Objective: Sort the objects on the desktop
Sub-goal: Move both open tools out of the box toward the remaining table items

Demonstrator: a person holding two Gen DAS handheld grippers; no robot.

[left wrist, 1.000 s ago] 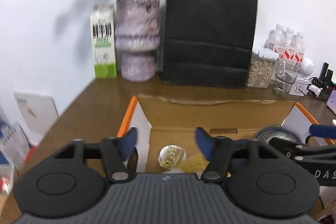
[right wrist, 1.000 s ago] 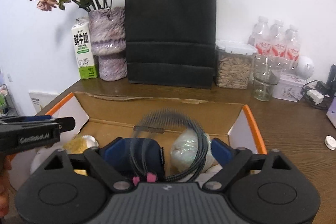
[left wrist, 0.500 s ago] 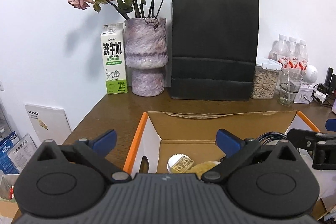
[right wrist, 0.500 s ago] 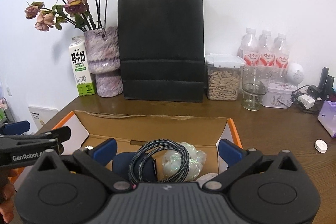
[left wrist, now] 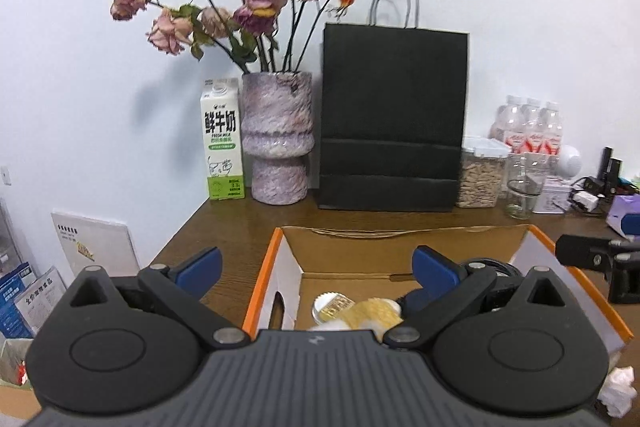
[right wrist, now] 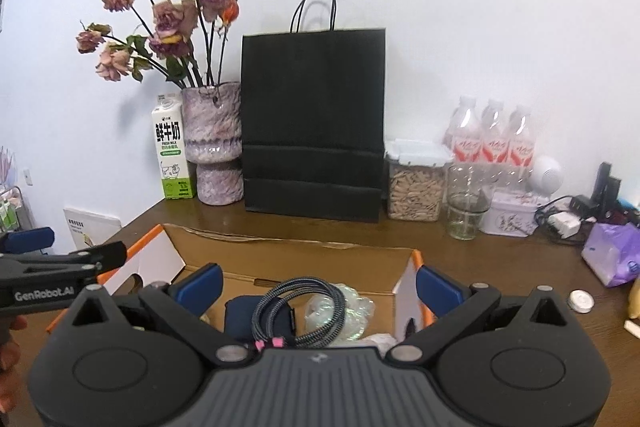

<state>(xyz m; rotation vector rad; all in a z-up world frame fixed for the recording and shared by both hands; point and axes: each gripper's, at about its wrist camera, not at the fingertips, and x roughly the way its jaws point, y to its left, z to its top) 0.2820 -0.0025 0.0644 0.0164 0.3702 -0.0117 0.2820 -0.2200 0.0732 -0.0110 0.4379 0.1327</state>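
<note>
place: home or office desk corner | evidence: wooden desk [right wrist: 500,259] against white wall; ahead of claw stood dried-flower vase [left wrist: 277,143], milk carton [left wrist: 222,143], black paper bag [left wrist: 392,115]; right of it water bottles [right wrist: 494,137], charger cables [right wrist: 560,219]

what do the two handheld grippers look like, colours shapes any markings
Both match. The left gripper and right gripper have a ribbed dark grey body, two rounded black housings with a pressed-in circle, black linkage arms with silver pivot pins, and blue pads on the fingertips. A small pale logo sits on the grey body. From the right wrist view, the left gripper's side reads "GenRobot.AI" in white. No cables or sleeves show.
</note>
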